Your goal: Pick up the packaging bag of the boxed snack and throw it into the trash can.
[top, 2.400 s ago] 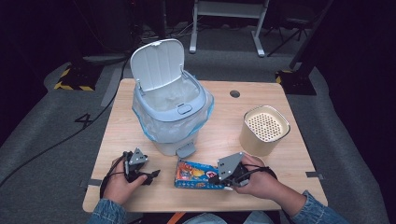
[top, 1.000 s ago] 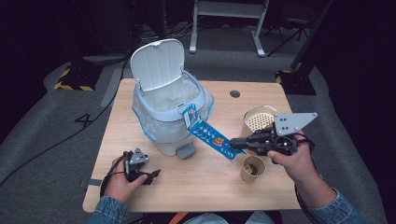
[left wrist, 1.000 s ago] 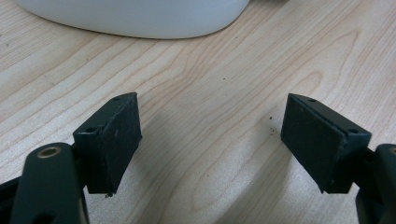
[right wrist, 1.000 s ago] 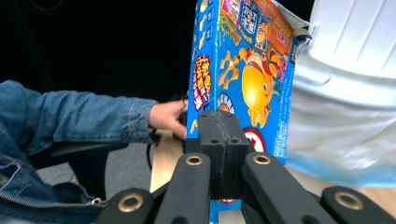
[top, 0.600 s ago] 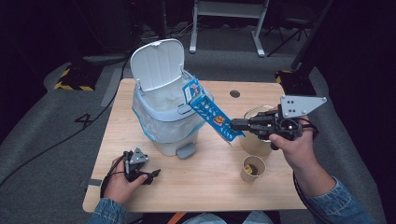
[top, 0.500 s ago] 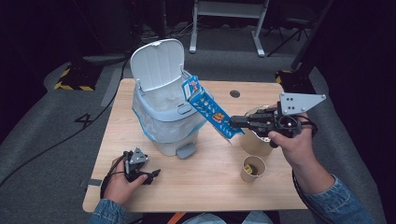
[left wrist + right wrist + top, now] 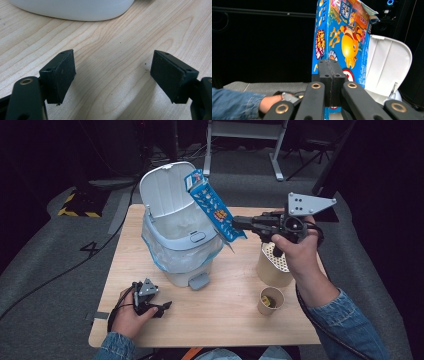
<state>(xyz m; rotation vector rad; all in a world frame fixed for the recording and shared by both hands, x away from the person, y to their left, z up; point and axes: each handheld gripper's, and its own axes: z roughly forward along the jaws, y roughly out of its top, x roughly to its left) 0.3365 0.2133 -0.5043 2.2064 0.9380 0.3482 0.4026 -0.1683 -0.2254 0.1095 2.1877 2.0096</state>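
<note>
The right gripper (image 7: 240,225) was held up over the table (image 7: 235,320), level, its jaws pressed together on the lower end of a flattened blue snack box (image 7: 212,206). In the right gripper view the two black jaws met with hardly a gap, pinching the edge of the box (image 7: 342,37), whose printed face showed an orange cartoon figure and whose torn top flap stood open at the upper end. In the high view the box slanted up and to the left from the jaws, its upper end in front of the raised lid (image 7: 162,190) of the pedal bin (image 7: 182,255), its body above the bin's open mouth, clear of the rim. The bin, pale grey-blue with a clear liner folded over its rim, stood at the table's left-centre, its pedal facing the person. The right hand (image 7: 292,247) hung above a perforated tan canister (image 7: 272,267); just in front of that stood a small paper cup (image 7: 270,301) with something dark inside. The left gripper (image 7: 162,307) rested at the near left of the table, gripped by the left hand (image 7: 130,312). In the left gripper view its jaws stood wide apart over bare wood with nothing between the pads (image 7: 62,75); the bin's white base (image 7: 72,8) lay ahead, apart from them. A blue denim sleeve (image 7: 350,325) covered the right forearm.
</note>
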